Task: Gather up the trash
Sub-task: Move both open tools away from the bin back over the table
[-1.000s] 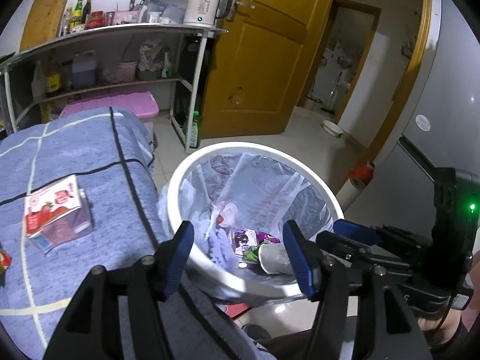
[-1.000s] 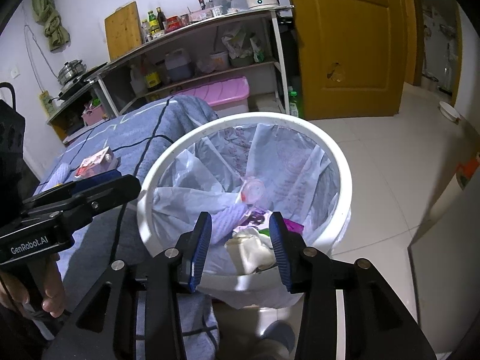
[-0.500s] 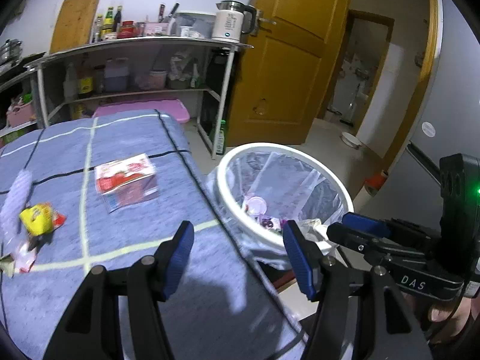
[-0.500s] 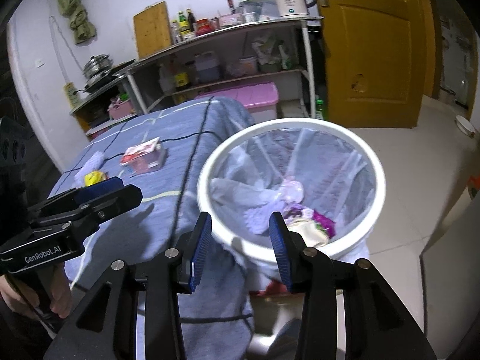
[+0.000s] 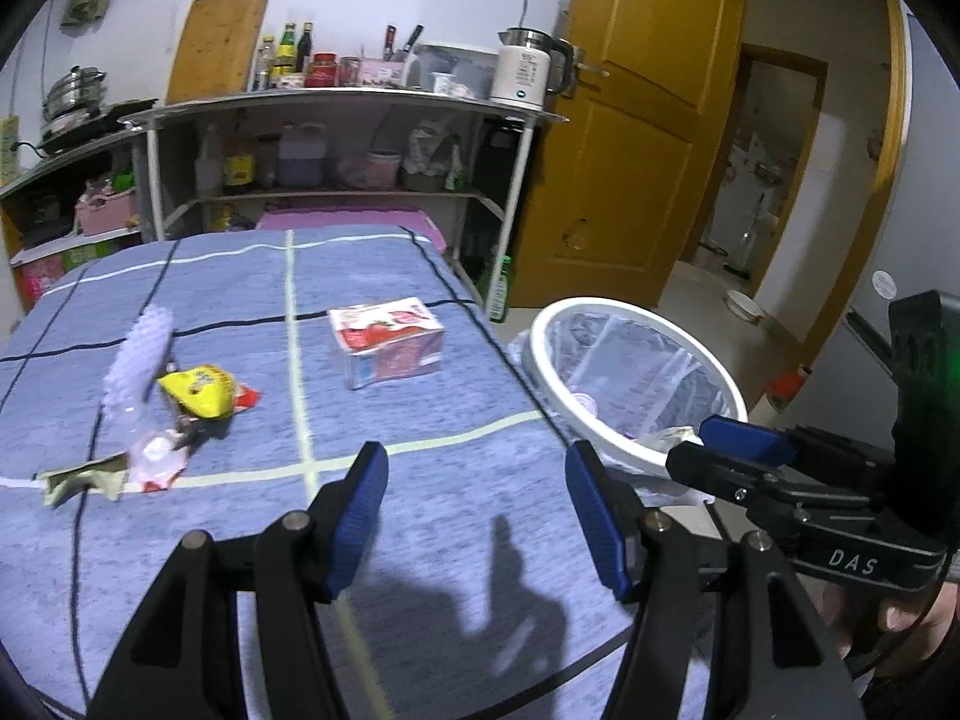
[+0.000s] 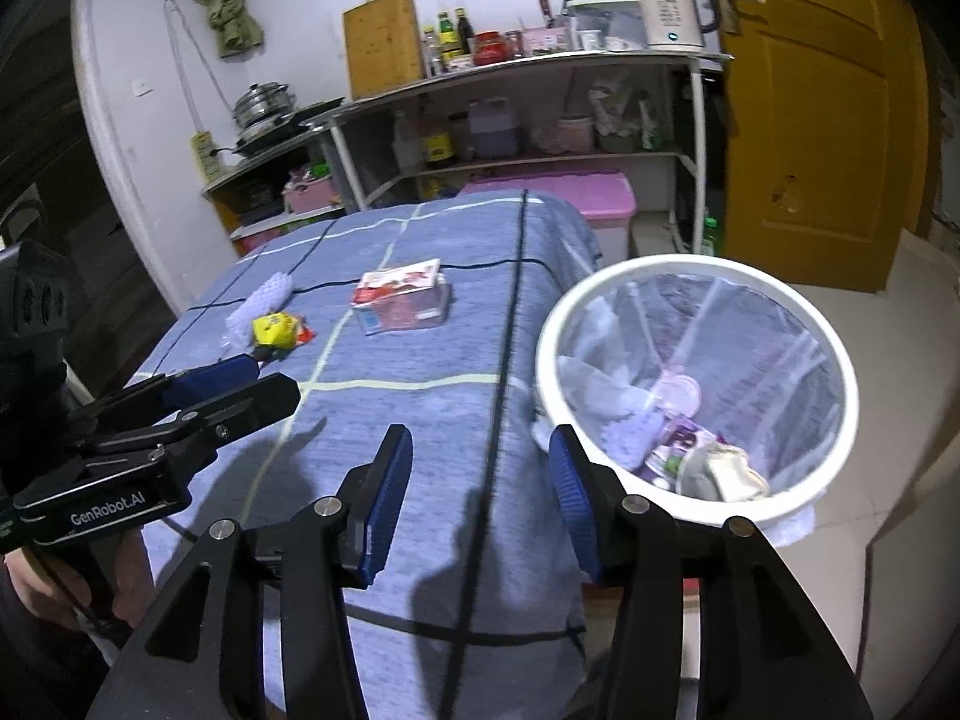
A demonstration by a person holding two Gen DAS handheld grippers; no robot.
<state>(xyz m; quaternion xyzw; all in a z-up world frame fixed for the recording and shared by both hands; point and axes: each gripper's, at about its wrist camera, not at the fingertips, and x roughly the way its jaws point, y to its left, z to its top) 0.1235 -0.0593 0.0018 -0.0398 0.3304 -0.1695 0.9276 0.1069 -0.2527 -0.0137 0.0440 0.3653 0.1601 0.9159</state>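
Note:
A white bin [image 5: 639, 384] lined with a clear bag stands right of the table and holds several pieces of trash [image 6: 702, 456]. On the blue cloth lie a red and white carton [image 5: 387, 339], a yellow wrapper [image 5: 201, 399], a white foam net [image 5: 141, 354] and crumpled wrappers [image 5: 120, 471]. The carton [image 6: 401, 299] and the yellow wrapper [image 6: 275, 329] also show in the right wrist view. My left gripper [image 5: 474, 513] is open and empty over the table's near part. My right gripper [image 6: 480, 498] is open and empty between table edge and bin.
The table has a blue cloth [image 5: 420, 540] with pale and dark lines. A metal shelf [image 5: 336, 102] with bottles, a kettle [image 5: 525, 75] and a cutting board stands behind it. A pink box [image 6: 564, 195] sits under the shelf. A yellow door [image 5: 624, 138] is at the right.
Both grippers have pulled back from over the bin and swung left toward the table. The table trash has come into view. Both stay open and empty.

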